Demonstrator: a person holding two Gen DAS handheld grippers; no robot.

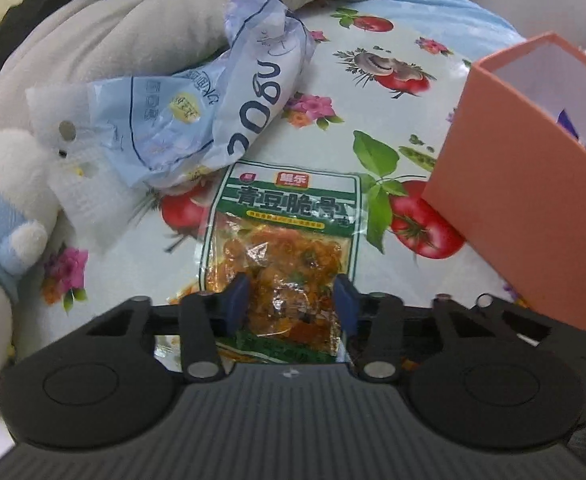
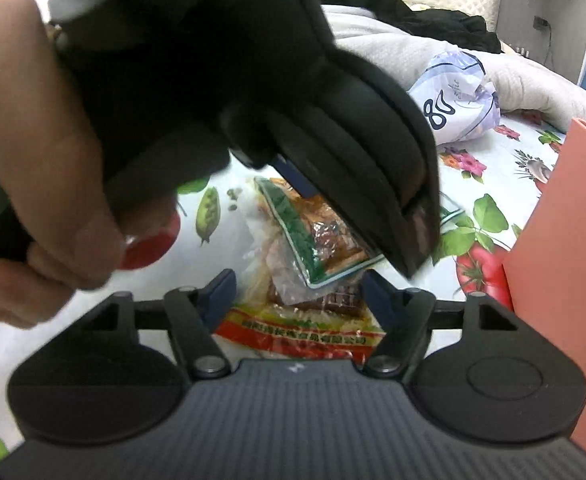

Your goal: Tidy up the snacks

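- Left wrist view: the left hand-held gripper has its fingers set apart on either side of the green pouch, whose near end the gripper body hides. A blue bag lies beyond on the bed; the orange box is cut off at right.
- Right wrist view: the right hand-held gripper stands spread around a red-edged pouch under the green one. The left gripper's body and hand block much of the bed.

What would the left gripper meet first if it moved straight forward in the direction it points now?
The left gripper would meet the green snack packet first: its open fingers already straddle the packet's lower part. Farther along lies the crumpled blue bag, though depth is unclear.
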